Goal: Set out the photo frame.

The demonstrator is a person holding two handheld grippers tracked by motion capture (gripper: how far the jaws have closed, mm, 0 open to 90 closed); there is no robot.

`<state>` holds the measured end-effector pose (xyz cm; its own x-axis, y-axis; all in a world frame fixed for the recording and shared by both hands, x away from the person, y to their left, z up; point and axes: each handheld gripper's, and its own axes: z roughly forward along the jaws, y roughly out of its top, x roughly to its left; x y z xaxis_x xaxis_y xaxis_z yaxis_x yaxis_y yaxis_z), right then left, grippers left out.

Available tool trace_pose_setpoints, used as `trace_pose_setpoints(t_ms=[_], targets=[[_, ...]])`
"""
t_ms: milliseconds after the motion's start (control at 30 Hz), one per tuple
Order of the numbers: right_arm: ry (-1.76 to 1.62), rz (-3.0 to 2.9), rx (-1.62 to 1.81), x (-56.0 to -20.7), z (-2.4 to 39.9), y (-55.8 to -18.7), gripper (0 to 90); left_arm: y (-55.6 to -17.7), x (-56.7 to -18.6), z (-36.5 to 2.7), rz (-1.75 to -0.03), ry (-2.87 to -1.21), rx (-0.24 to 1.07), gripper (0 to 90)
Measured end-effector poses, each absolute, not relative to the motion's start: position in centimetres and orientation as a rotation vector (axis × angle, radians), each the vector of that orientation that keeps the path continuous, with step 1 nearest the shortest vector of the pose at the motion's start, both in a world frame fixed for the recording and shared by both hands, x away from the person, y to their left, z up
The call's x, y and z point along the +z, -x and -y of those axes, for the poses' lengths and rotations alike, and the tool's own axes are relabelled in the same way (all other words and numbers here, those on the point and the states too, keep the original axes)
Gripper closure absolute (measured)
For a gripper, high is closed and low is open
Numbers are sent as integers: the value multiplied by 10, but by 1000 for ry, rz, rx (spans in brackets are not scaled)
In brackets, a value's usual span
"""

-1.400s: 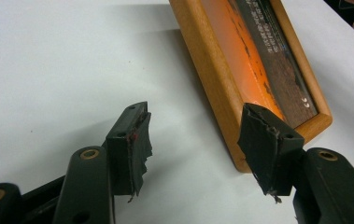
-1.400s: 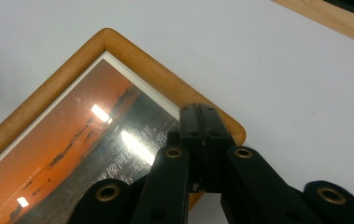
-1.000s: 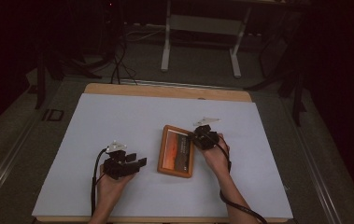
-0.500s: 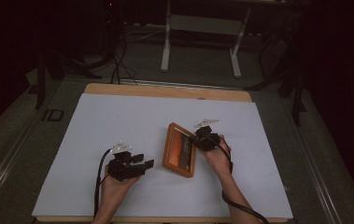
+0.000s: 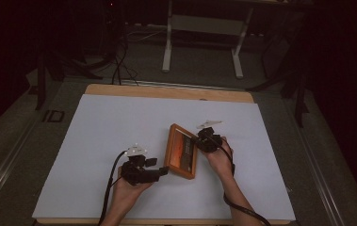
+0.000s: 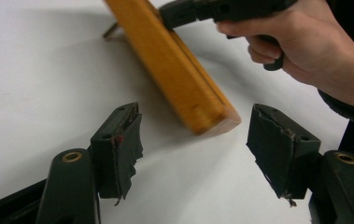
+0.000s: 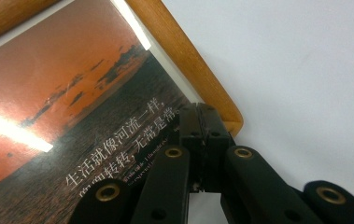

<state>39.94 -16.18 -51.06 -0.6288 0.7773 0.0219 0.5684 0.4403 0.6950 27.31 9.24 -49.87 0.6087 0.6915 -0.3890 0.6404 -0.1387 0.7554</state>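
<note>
Right tongs [image 7: 201, 122]: we see them clamped on the tilted wooden-framed sunset picture [image 5: 182, 151] (its edge).
Left tongs [image 6: 194, 140]: just opening wide, nothing between, near the frame's corner.

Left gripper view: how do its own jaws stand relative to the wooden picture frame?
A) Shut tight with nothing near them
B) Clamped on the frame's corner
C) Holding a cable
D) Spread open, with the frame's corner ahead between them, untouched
D: the left gripper has both pads wide apart, and the corner of the wooden picture frame lies beyond them with bare white table between.
</note>
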Motion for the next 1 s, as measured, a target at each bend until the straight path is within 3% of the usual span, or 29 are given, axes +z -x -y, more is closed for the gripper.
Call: trace_pose_setpoints(t_ms=[233,700,1000], targets=[[-1161,-2397,989,-511,162,-400,900,-285,-508,-72,-1102,-1813,-17,358],[-1183,-2402,999,-510,164,-402,899,-304,-510,-71,-1188,-1772,-121,526],[-1144,-2430,962,-506,166,-396,865,-306,-505,-66,-1190,-1789,-116,557]])
